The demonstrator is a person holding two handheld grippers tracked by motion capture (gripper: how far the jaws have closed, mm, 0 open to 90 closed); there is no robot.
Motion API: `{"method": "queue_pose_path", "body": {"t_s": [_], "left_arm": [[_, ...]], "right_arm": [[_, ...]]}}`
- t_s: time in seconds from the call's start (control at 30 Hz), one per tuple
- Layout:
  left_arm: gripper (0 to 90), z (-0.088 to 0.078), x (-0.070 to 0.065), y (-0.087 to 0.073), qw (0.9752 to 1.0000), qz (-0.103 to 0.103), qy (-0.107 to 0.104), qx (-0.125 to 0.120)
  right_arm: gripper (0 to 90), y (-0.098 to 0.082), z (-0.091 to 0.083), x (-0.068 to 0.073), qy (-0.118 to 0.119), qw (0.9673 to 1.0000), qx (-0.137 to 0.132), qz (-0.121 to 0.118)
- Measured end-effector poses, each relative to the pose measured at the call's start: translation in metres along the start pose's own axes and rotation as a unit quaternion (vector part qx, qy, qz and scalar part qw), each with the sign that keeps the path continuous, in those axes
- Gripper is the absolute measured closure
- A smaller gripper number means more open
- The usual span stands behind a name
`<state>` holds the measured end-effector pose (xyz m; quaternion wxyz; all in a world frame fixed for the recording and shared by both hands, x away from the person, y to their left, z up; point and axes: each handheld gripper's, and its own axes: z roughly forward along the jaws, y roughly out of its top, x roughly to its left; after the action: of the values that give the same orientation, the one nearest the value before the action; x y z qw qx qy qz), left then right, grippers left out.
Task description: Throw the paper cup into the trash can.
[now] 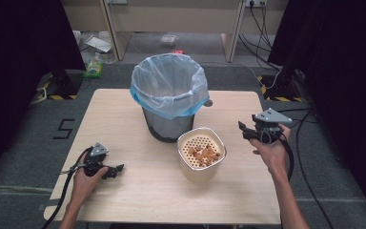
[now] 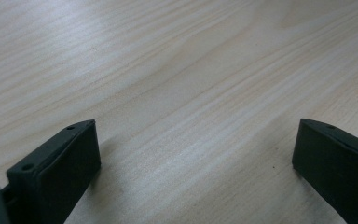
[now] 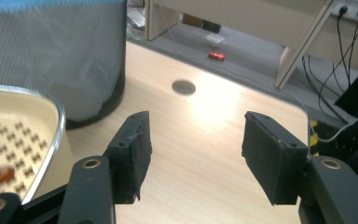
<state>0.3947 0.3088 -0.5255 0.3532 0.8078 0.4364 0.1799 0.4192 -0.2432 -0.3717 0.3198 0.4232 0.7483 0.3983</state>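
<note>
High view: a wooden table (image 1: 124, 109) is seen with a mesh bin (image 1: 169, 95) lined with a pale blue bag set toward its far edge, near the middle. Just in front of the bin, a cream container (image 1: 201, 152) with a perforated insert is placed; small brown food pieces (image 1: 203, 153) are gathered on that insert. The right gripper (image 1: 244, 130) is held above the table's right edge, its tips pointed toward the container but kept apart from it — nothing is gripped. In the right gripper view its jaws are seen parted with only bare tabletop between them, the container's rim (image 3: 51, 108) at the left, the bin behind it, and a round hole (image 3: 183, 87) in the tabletop beyond. The left gripper (image 1: 116, 170) is rested near the table's front-left corner, well apart from the container. In the left gripper view its jaws are spread wide — only wood grain is seen between them.
</note>
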Motion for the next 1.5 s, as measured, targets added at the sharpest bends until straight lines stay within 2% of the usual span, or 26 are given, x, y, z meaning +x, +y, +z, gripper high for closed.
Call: {"method": "queue_pose_path", "body": {"t_s": [0.2,0.3,0.33,0.4,0.6,0.83,1.0,1.23,1.33,1.37,1.43,1.47,1.5], "left_arm": [[0.0,0.0,0.0,0.0,1.0,0.0,0.0,0.0],[0.0,0.0,0.0,0.0,1.0,0.0,0.0,0.0],[0.0,0.0,0.0,0.0,1.0,0.0,0.0,0.0],[0.0,0.0,0.0,0.0,1.0,0.0,0.0,0.0],[0.0,0.0,0.0,0.0,1.0,-0.001,0.0,0.0],[0.0,0.0,0.0,0.0,1.0,0.0,0.001,0.0],[0.0,0.0,0.0,0.0,1.0,0.0,0.0,0.0],[0.0,0.0,0.0,0.0,1.0,-0.001,0.0,0.0],[0.0,0.0,0.0,0.0,1.0,-0.001,0.0,0.0],[0.0,0.0,0.0,0.0,1.0,-0.001,0.0,0.0],[0.0,0.0,0.0,0.0,1.0,-0.001,0.0,0.0],[0.0,0.0,0.0,0.0,1.0,-0.001,0.0,0.0],[0.0,0.0,0.0,0.0,1.0,-0.001,0.0,0.0]], "right_arm": [[38.8,-0.035,0.004,0.005,0.004,0.9995,0.017,0.025],[37.7,-0.05,0.006,0.009,0.004,0.9993,0.028,0.024],[37.7,-0.05,0.006,0.009,0.004,0.9993,0.028,0.024],[36.9,-0.065,0.008,0.014,0.015,0.9989,0.036,0.026],[36.4,-0.089,0.014,0.022,0.012,0.9979,0.057,0.028],[35.6,-0.104,0.017,0.032,0.025,0.996,0.083,0.023],[35.1,-0.112,0.021,0.034,0.026,0.9947,0.097,0.022],[33.7,-0.124,0.028,0.038,0.037,0.991,0.126,0.024],[32.6,-0.125,0.031,0.039,0.036,0.9896,0.138,0.017],[32.0,-0.127,0.033,0.04,0.039,0.9882,0.147,0.01],[31.6,-0.129,0.034,0.042,0.041,0.9875,0.152,0.011],[31.6,-0.133,0.035,0.042,0.051,0.9881,0.14,0.038],[31.1,-0.133,0.035,0.042,0.053,0.9881,0.138,0.041]]}}
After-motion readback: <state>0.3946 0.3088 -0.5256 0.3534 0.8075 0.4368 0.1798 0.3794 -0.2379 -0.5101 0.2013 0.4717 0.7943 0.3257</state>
